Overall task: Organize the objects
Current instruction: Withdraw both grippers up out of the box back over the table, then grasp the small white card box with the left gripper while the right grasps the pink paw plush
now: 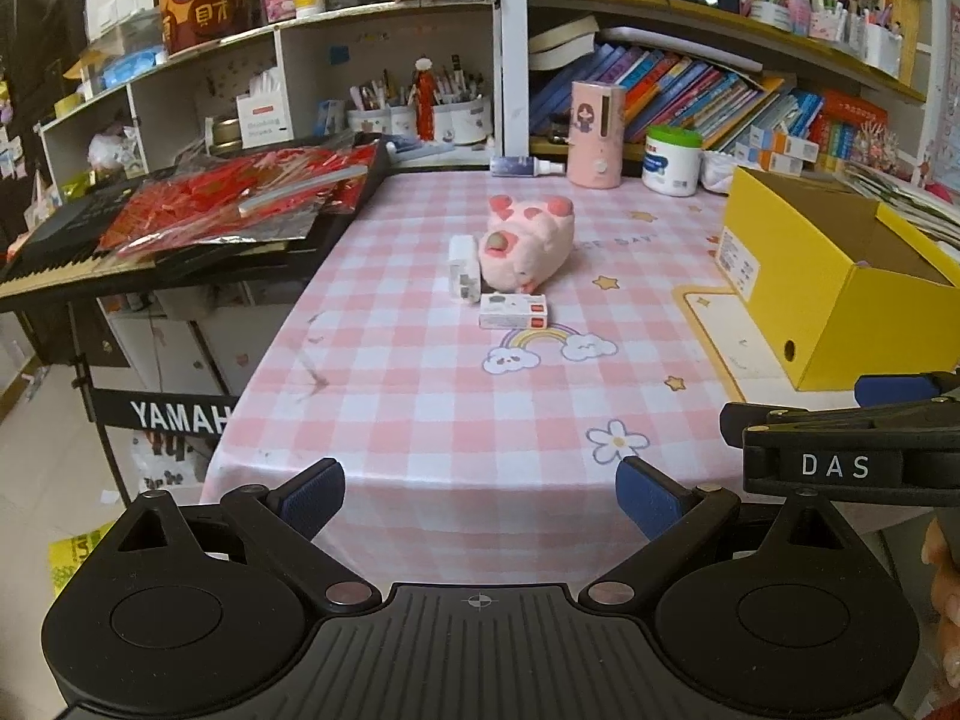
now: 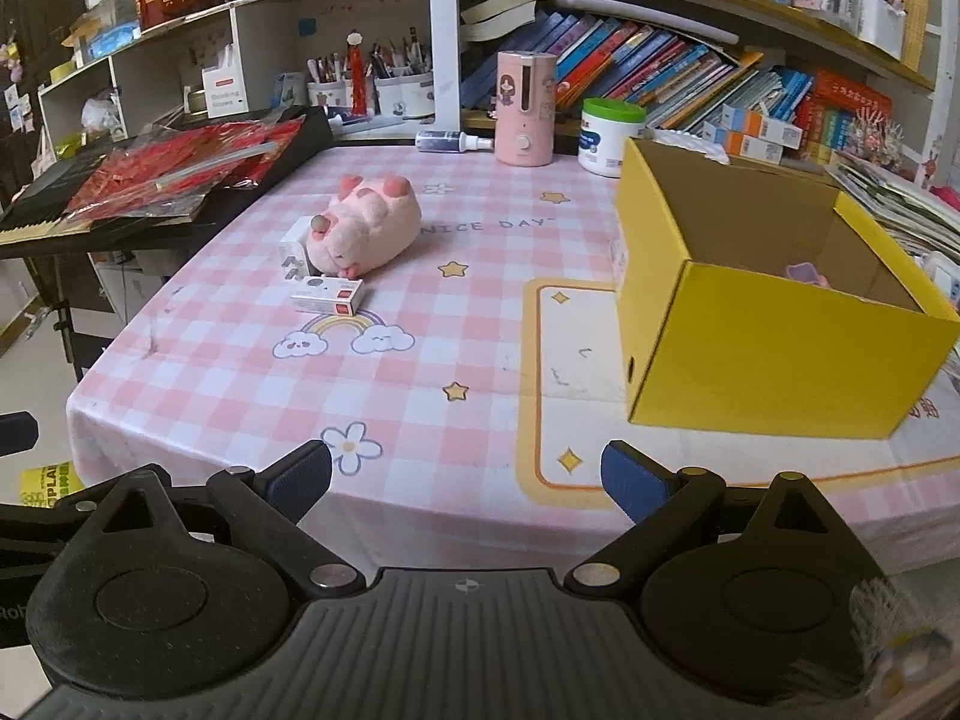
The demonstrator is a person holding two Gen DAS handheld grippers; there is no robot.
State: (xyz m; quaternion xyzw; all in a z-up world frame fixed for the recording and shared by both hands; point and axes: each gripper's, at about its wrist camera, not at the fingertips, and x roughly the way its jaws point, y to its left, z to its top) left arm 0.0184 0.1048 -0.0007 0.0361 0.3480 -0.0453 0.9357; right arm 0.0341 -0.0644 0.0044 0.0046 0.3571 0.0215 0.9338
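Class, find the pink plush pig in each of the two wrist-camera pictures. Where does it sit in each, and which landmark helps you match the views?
Left wrist view: the pink plush pig lies just above the picture's centre, far from the yellow box at the right edge.
Right wrist view: the pig lies left of centre, in the upper half.
Shared landmark: the small white box with a red end, just in front of the pig.
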